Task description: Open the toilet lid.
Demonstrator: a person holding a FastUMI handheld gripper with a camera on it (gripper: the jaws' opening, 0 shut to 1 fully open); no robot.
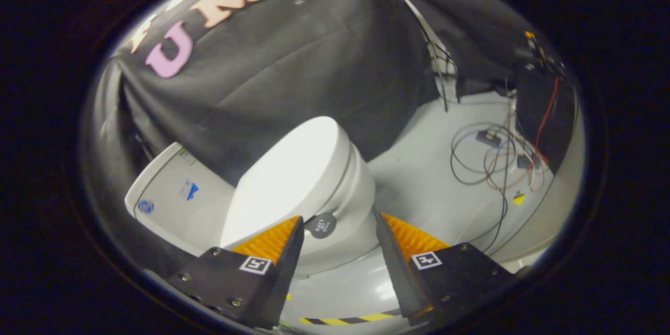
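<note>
Gripper (339,217) spread wide and empty, closed toilet lid (285,178) just ahead, tilted beyond its left finger

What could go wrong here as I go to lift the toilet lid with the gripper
The gripper is open, with only the round dark tab at the closed lid's front edge between its fingers. That tab looks small, so the fingers might close beside it or slip off. The lid is smooth and curved, giving little else to grab. Loose cables lie on the floor beyond the toilet and could snag on a wide swing.
</note>
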